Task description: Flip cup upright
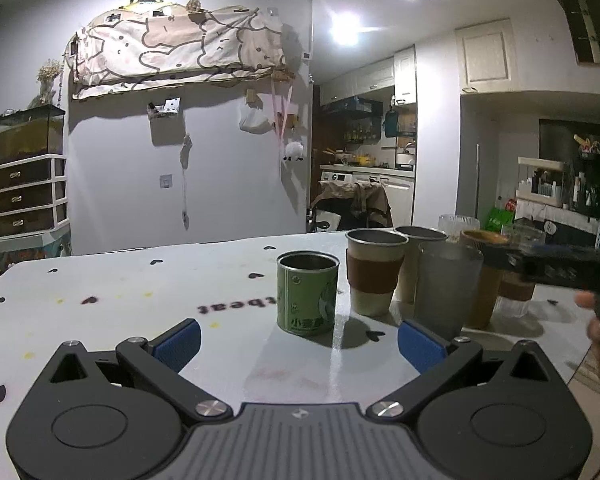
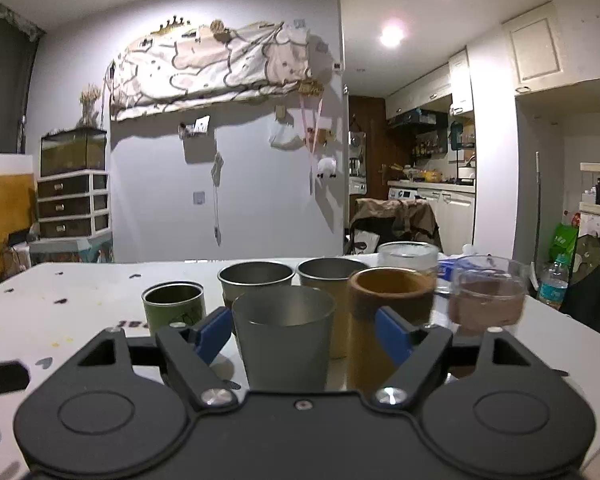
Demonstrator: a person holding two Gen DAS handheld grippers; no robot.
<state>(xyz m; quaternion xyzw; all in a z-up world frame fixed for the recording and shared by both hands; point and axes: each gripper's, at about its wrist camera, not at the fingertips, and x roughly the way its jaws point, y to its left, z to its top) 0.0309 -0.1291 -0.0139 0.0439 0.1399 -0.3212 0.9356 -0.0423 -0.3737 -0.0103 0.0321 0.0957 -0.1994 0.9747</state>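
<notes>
Several cups stand upright, mouths up, on the white table (image 1: 140, 292). A green tin cup (image 1: 307, 294) stands alone at the left of the group, just beyond my open, empty left gripper (image 1: 300, 344); it also shows in the right wrist view (image 2: 172, 306). A frosted grey cup (image 2: 284, 336) stands between the fingers of my open right gripper (image 2: 304, 334), not gripped; it also shows in the left wrist view (image 1: 448, 288). Behind it stand two metal cups with brown sleeves (image 1: 374, 272) (image 2: 328, 276), a wooden-brown cup (image 2: 392, 308) and glass cups (image 2: 488, 300).
The table carries black heart prints and yellow specks. The right gripper's body (image 1: 560, 264) and the hand holding it reach in at the right of the left wrist view. The table's right edge (image 2: 572, 328) is close to the glass cups. A chair and kitchen lie beyond.
</notes>
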